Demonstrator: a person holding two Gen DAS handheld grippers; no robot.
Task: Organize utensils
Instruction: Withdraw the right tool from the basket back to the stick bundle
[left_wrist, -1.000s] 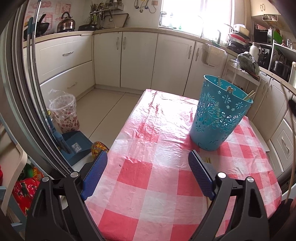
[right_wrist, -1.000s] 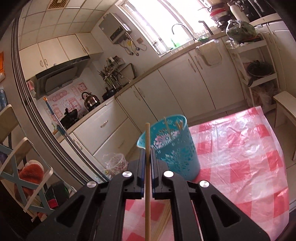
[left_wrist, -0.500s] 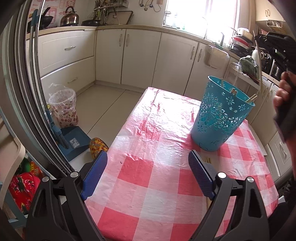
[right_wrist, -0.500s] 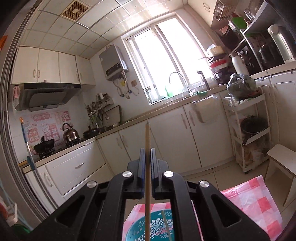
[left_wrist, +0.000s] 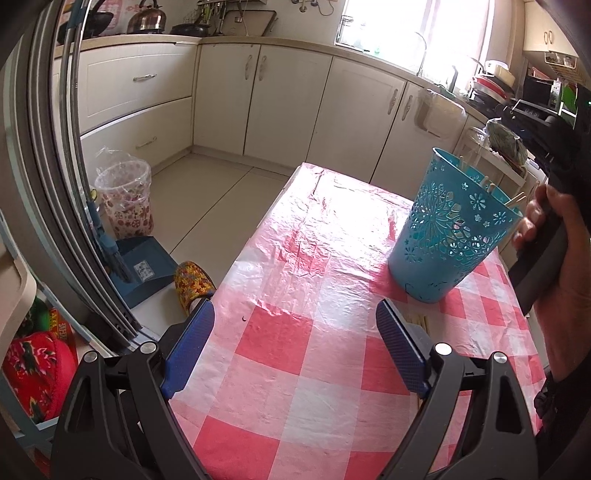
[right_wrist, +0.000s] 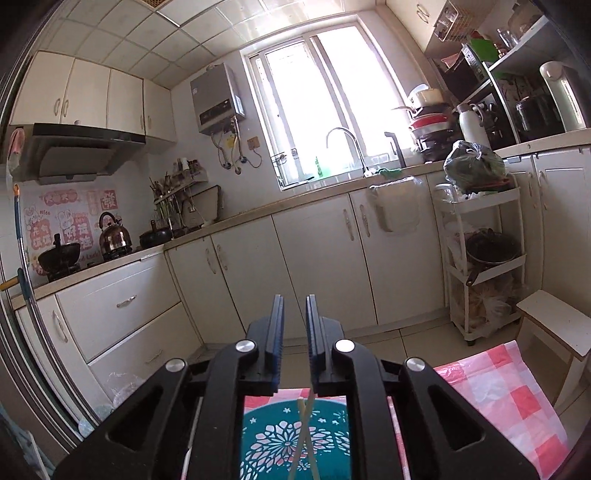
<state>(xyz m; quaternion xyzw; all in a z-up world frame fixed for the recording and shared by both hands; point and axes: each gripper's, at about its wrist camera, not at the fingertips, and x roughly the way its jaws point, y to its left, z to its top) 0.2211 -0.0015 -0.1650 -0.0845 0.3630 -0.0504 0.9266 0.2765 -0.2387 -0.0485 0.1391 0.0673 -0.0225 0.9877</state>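
A blue perforated basket (left_wrist: 448, 229) stands on the pink checked tablecloth (left_wrist: 295, 280) at the right and holds several wooden chopsticks (left_wrist: 513, 201). More chopsticks (left_wrist: 415, 319) lie on the cloth behind my left gripper's right finger. My left gripper (left_wrist: 295, 349) is open and empty, low over the table's near part. My right gripper (right_wrist: 294, 332) is open a little and empty, directly above the basket (right_wrist: 295, 435), where two chopsticks (right_wrist: 304, 432) stand crossed. The hand holding it (left_wrist: 554, 240) shows beside the basket.
The table's left edge drops to the floor, where a slipper (left_wrist: 192, 284), a blue dustpan (left_wrist: 142, 266) and a lined bin (left_wrist: 125, 199) stand. Cabinets (right_wrist: 314, 266) line the far wall. A white stool (right_wrist: 554, 325) stands past the table's right corner.
My right gripper rose over the basket, opened and let go of the chopstick, which now stands in the basket. My left gripper stayed open and only shifted slightly.
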